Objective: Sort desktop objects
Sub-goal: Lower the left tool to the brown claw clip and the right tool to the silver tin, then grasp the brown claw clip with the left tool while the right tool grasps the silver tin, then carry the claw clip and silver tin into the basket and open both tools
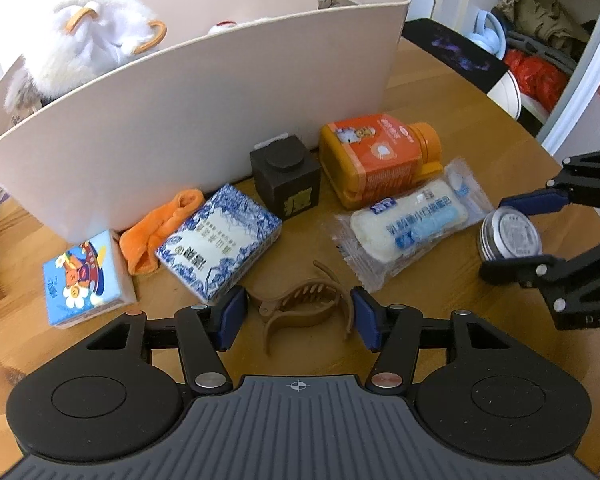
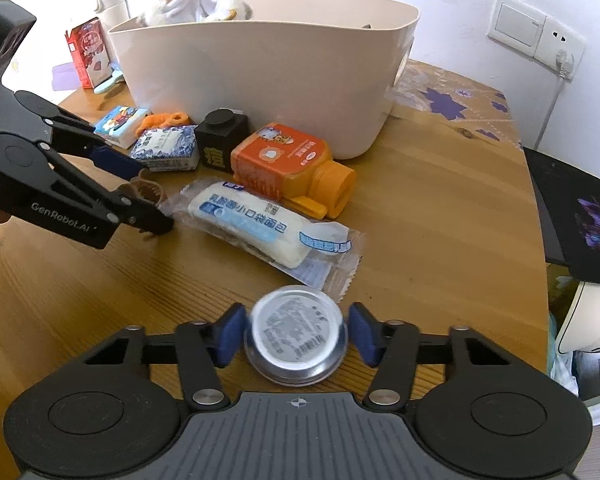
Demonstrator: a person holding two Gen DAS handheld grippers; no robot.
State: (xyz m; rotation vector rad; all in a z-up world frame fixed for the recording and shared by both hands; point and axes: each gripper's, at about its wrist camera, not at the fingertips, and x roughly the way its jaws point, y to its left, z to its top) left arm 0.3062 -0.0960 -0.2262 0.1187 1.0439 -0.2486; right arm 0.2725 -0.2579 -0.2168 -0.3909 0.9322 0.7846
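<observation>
Nearest the lenses, two hand-held claws bracket their picks on the wooden counter [image 2: 440,184]. The left claw [image 1: 298,316] has its blue pads touching both ends of a brown hair clip [image 1: 300,308], pinching it; the right claw [image 2: 296,334] straddles a round silver tin [image 2: 296,334], its pads right at the rim, though whether they press yet cannot be told. Each lift will likely go best with a firm, centred squeeze, then a straight rise clear of the bread packet [image 2: 260,226] just beyond. Farther back lie an orange bottle [image 2: 292,164] on its side, a black cube [image 1: 286,176] and a blue-patterned box [image 1: 220,240]. Behind them stands the beige tub [image 2: 268,80], the probable destination, with a fluffy toy [image 1: 84,40] inside.
</observation>
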